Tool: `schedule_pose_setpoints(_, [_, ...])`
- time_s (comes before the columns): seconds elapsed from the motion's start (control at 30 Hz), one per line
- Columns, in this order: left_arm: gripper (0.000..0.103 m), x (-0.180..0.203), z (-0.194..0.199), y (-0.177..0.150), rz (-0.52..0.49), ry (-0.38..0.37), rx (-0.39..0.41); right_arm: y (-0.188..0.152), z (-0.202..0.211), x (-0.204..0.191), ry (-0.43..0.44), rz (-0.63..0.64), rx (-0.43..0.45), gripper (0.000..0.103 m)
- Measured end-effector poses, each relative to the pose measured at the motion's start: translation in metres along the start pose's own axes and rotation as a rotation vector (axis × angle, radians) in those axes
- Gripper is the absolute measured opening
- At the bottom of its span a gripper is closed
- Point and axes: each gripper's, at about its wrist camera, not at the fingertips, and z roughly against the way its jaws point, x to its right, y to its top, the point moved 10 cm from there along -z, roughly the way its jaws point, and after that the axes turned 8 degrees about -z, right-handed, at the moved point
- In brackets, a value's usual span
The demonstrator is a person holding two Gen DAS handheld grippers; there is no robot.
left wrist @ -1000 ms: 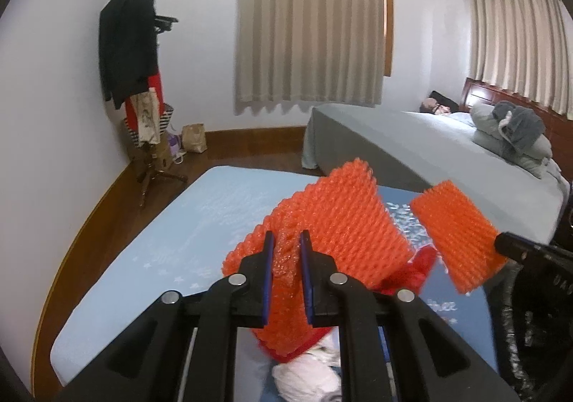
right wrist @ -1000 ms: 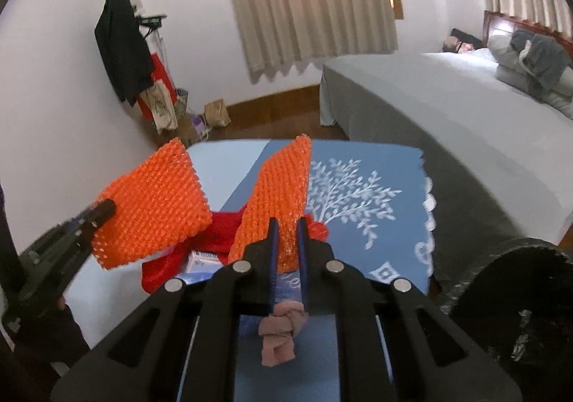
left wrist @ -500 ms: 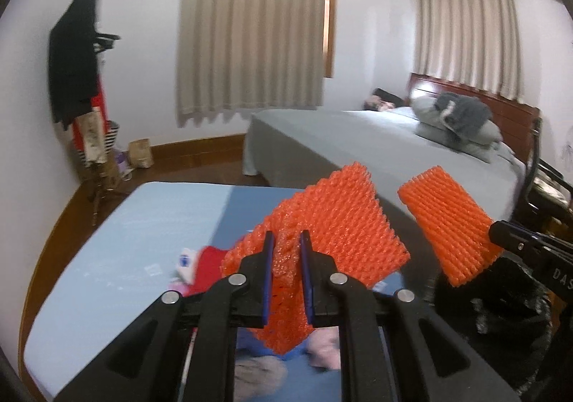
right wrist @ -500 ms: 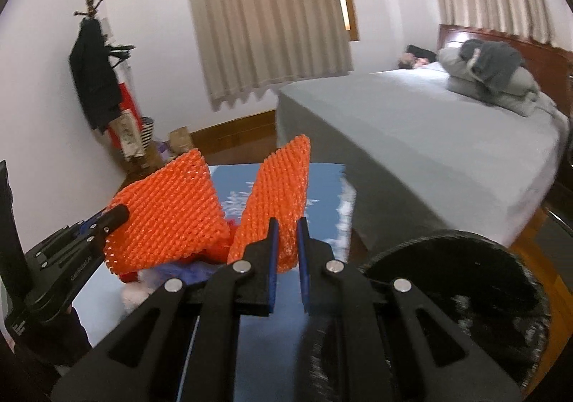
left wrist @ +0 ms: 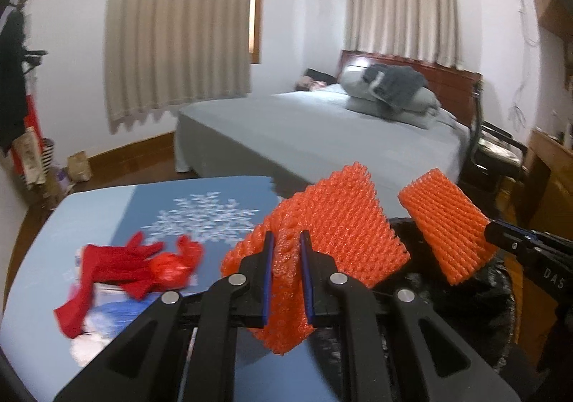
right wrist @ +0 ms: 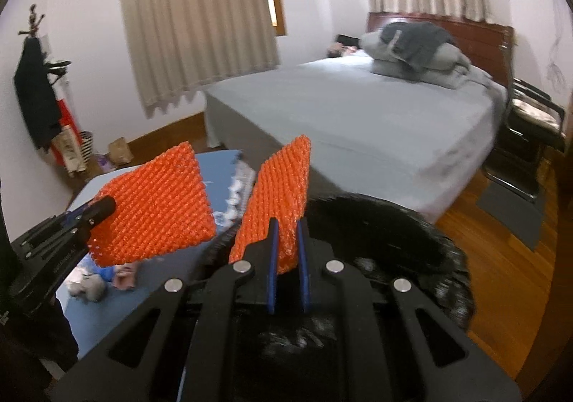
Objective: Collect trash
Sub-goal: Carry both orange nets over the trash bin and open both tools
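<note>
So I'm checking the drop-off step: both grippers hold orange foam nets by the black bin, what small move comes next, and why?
Probably open the right gripper first: its foam net already hangs over the black bin, so it should fall in. The left gripper with its net seems nearer the rim, with the table below.

Home bedroom: bed [left wrist: 322, 129], curtains [left wrist: 179, 22].
</note>
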Motion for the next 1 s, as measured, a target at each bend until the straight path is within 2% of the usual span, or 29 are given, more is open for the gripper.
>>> schedule_pose_setpoints(0.2, [0.014,0.046,-0.014,0.004,-0.041,-0.082,-0.014,-0.013,0.009,0.045,-0.079,-0.044,-0.004,0.01])
schedule_pose_setpoints(0.37, [0.015,0.079,-0.027,0.005,-0.061,-0.151,-0.03,-0.018,0.013,0.066,-0.124,-0.069,-0.009,0.01])
schedule_pose_setpoints(0.43, [0.022,0.093,-0.032,0.005,-0.07,-0.182,-0.042,-0.018,0.011,0.077,-0.136,-0.08,-0.016,0.011])
schedule_pose_setpoints(0.47, [0.023,0.096,-0.032,0.005,-0.072,-0.193,-0.042,-0.019,0.011,0.081,-0.142,-0.085,-0.019,0.013])
schedule_pose_setpoints(0.53, [0.036,0.104,-0.032,0.004,-0.079,-0.212,-0.046,-0.022,0.009,0.089,-0.157,-0.095,-0.025,0.014])
schedule_pose_setpoints(0.57, [0.04,0.106,-0.032,0.004,-0.08,-0.215,-0.044,-0.024,0.009,0.093,-0.165,-0.1,-0.028,0.019])
schedule_pose_setpoints(0.6, [0.049,0.108,-0.032,0.004,-0.076,-0.216,-0.04,-0.024,0.009,0.095,-0.17,-0.105,-0.031,0.023])
schedule_pose_setpoints(0.63, [0.056,0.106,-0.03,0.005,-0.071,-0.214,-0.035,-0.026,0.009,0.098,-0.177,-0.11,-0.029,0.031])
schedule_pose_setpoints(0.73, [0.061,0.098,-0.027,0.006,-0.063,-0.202,-0.032,-0.024,0.009,0.1,-0.185,-0.115,-0.024,0.044])
schedule_pose_setpoints(0.8, [0.064,0.088,-0.025,0.007,-0.061,-0.182,-0.027,-0.023,0.01,0.099,-0.185,-0.113,-0.014,0.059])
schedule_pose_setpoints(0.87, [0.07,0.076,-0.022,0.007,-0.058,-0.154,-0.019,-0.02,0.013,0.095,-0.187,-0.11,0.007,0.085])
schedule_pose_setpoints(1.0, [0.083,0.045,-0.01,0.009,-0.054,-0.088,0.003,-0.01,0.018,0.079,-0.165,-0.105,0.055,0.096])
